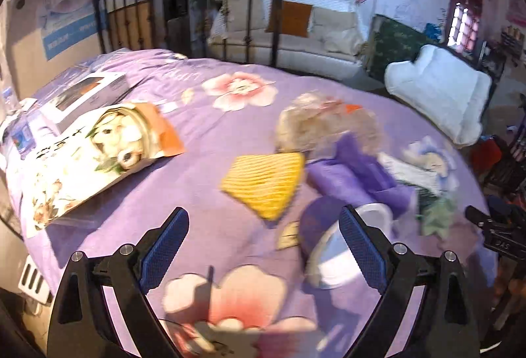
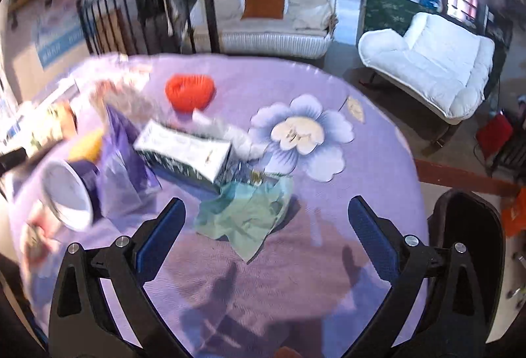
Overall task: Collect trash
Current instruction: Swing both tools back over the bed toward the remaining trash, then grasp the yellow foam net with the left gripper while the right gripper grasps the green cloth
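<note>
Left wrist view shows the left gripper [image 1: 263,246] with its jaws spread wide and empty above a counter [image 1: 203,141] draped in purple floral cloth. One purple-sided paper cup [image 1: 332,246] lies tipped on its side just behind the right-hand jaw, its white inside facing the camera. Beyond it sit one yellow ribbed foam sleeve [image 1: 266,180], one purple bag [image 1: 355,174] and one crumpled clear wrapper [image 1: 315,124]; motion blur makes that last one hard to name for sure. One flat floral snack pouch [image 1: 98,151] lies well apart at the left edge.

From the right wrist, the right gripper [image 2: 268,226] also has its jaws wide apart with nothing between them. One crumpled pale green paper [image 2: 246,216] lies just ahead, between the jaws, touching one white and dark box [image 2: 184,151]. One orange foam net [image 2: 190,91] sits farther back. Two white sofas stand behind the counter.
</note>
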Demonstrator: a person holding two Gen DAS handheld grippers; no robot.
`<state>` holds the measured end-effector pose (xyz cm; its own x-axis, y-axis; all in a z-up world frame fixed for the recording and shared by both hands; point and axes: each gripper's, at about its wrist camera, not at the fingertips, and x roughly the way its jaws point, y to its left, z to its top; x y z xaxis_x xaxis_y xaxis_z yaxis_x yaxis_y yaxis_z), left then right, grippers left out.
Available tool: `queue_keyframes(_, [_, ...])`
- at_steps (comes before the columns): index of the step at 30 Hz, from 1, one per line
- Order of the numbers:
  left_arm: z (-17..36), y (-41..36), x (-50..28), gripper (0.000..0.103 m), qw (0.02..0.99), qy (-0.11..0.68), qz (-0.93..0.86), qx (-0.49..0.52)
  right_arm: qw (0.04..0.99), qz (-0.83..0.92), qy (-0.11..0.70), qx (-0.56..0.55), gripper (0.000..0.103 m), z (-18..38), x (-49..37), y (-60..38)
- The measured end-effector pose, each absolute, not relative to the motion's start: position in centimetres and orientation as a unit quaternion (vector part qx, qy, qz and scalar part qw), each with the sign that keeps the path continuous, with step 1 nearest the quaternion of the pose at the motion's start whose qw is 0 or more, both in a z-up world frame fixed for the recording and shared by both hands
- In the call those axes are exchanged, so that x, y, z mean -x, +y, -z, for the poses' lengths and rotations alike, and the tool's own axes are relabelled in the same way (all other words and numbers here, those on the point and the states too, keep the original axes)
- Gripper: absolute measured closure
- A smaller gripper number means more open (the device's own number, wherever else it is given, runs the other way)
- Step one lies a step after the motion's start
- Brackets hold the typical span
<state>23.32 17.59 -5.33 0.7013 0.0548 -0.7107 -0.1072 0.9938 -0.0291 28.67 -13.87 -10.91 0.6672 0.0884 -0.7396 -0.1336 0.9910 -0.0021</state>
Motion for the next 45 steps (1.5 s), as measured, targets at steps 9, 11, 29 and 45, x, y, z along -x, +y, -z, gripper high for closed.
queue_keyframes(9, [7.5, 21.4, -24.4, 0.011, 0.924, 0.378, -0.034, 0.041, 0.878, -0.048, 0.476, 0.032, 0.030, 14.9, -32.2, -13.6])
queue_keyframes(11, [7.8, 21.5, -25.0, 0.011, 0.922, 0.383, -0.025, 0.043, 0.875, -0.049, 0.480, 0.040, 0.030, 15.1, -32.6, -13.2])
queue_keyframes(29, [9.8, 21.3, -30.5, 0.011, 0.910, 0.413, -0.024, -0.020, 0.859, -0.008, 0.509, 0.058, 0.032, 16.2, -34.5, -10.4])
queue_keyframes(45, [10.4, 19.9, -32.1, 0.011, 0.891, 0.439, 0.103, -0.041, 0.857, -0.015, 0.512, 0.058, 0.032, 16.4, -34.4, -10.4])
